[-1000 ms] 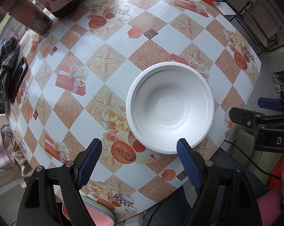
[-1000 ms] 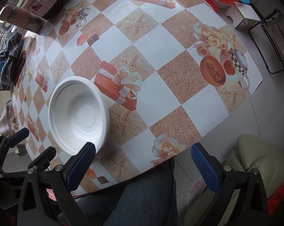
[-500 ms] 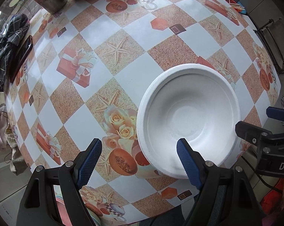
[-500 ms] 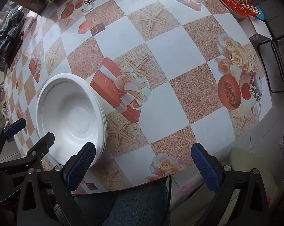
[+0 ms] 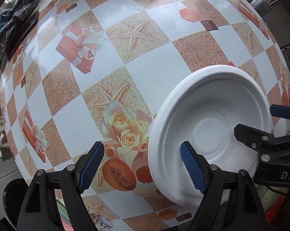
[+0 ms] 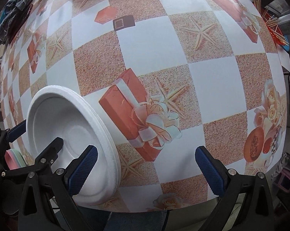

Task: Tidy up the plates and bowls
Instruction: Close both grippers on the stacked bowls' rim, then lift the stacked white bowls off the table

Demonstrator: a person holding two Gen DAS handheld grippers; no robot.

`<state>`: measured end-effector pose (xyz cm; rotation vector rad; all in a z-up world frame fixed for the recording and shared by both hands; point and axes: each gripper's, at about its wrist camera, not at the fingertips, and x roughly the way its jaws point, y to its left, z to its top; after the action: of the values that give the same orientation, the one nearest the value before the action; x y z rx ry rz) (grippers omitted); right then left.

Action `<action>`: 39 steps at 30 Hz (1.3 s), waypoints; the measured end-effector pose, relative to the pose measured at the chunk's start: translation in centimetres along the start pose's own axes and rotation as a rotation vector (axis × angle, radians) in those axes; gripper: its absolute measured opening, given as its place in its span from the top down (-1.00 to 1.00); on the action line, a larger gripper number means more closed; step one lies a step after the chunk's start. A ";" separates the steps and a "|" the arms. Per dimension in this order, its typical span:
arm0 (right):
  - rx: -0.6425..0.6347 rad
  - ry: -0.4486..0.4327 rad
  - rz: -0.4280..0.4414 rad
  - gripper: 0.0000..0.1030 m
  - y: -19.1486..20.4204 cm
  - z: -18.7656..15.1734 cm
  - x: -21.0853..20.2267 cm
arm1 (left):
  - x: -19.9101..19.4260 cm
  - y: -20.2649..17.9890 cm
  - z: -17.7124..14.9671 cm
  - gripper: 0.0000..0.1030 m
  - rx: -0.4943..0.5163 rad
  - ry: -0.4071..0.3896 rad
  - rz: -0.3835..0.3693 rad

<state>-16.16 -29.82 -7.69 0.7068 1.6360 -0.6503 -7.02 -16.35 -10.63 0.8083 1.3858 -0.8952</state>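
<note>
A stack of white foam bowls (image 5: 210, 130) sits on the bench (image 5: 150, 65), close to the bench's near edge. The stacked rims show as layered lips along the side of the stack (image 6: 106, 134) in the right wrist view. The bench carries a checkered cloth printed with starfish, gift boxes and roses.

The left claw (image 5: 143, 165) hangs over the left rim of the stack with its jaws wide apart. One blue pad (image 5: 192, 171) lies over the inside of the top bowl, and the other (image 5: 90, 166) lies outside the stack, over the printed melon; whether either pad touches foam cannot be told.

The right claw (image 6: 145, 169) is also spread wide, straddling the right rim of the stack. Its left pad (image 6: 81, 171) is over the bowl's interior, and its right pad (image 6: 209, 170) is well clear of the stack, above the cloth. Nothing is gripped by either claw.

Beyond the stack, at the bench's far left corner, lies a dark plaid cloth (image 5: 8, 28). An orange basket of sticks (image 6: 271, 28) stands at the far right edge. Pink and green plates (image 6: 14, 158) show just left of the stack, behind the left claw's arm.
</note>
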 end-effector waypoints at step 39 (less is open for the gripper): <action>-0.103 -0.014 0.115 0.55 2.0 0.7 -1.3 | 1.5 1.1 -0.6 0.36 -0.012 -0.001 -0.168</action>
<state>-14.01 -29.16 -6.64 0.7140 1.5913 -0.4841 -6.35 -15.44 -12.21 0.6889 1.4727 -1.0155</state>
